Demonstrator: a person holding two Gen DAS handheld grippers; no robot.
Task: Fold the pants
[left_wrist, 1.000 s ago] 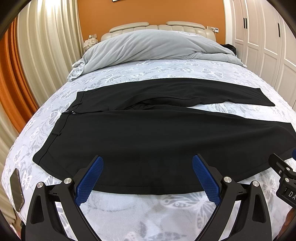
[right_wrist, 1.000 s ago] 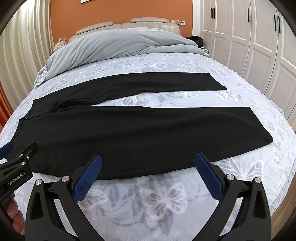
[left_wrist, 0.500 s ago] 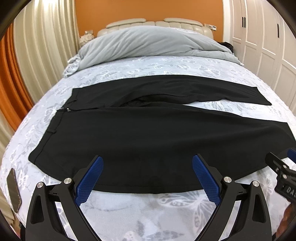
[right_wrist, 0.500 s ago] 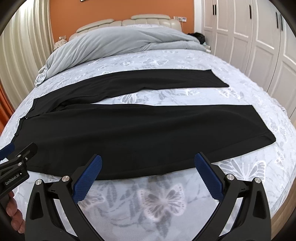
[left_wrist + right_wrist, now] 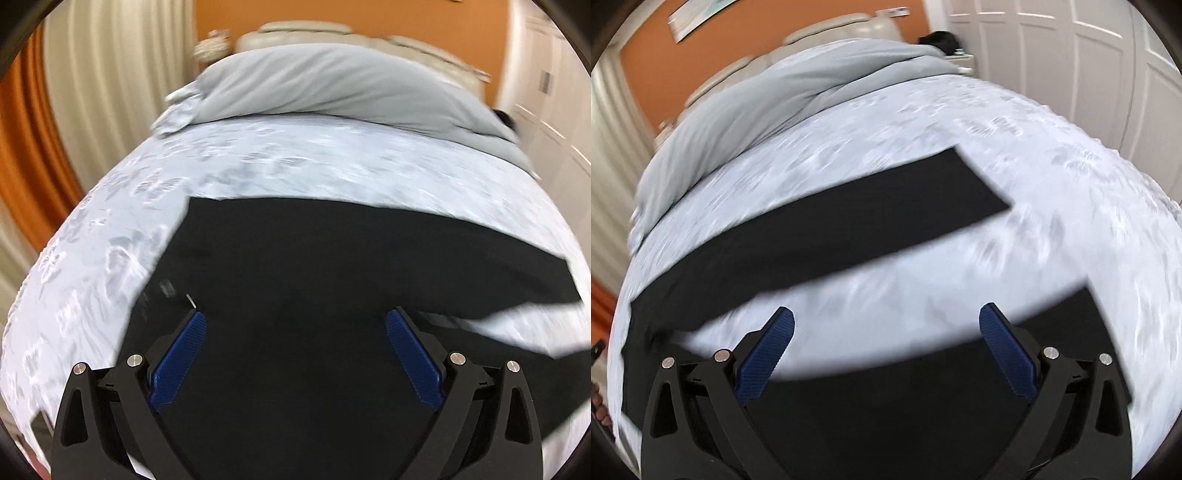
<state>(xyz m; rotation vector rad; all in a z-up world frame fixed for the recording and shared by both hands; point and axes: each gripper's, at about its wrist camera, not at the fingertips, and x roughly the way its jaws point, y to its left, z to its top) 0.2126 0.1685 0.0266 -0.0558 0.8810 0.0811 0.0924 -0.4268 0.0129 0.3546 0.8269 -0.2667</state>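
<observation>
Pants point(image 5: 820, 236) legs lie apart, bedspread point(image 5: 923, 295) showing between.

no legible text, labels or numbers, views blurred

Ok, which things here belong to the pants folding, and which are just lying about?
Job:
- black pants, spread flat
- left claw, open above the waist end
- right claw, open above the leg end

Lying about:
- bed sheet
- grey duvet
- curtains
- wardrobe doors
</observation>
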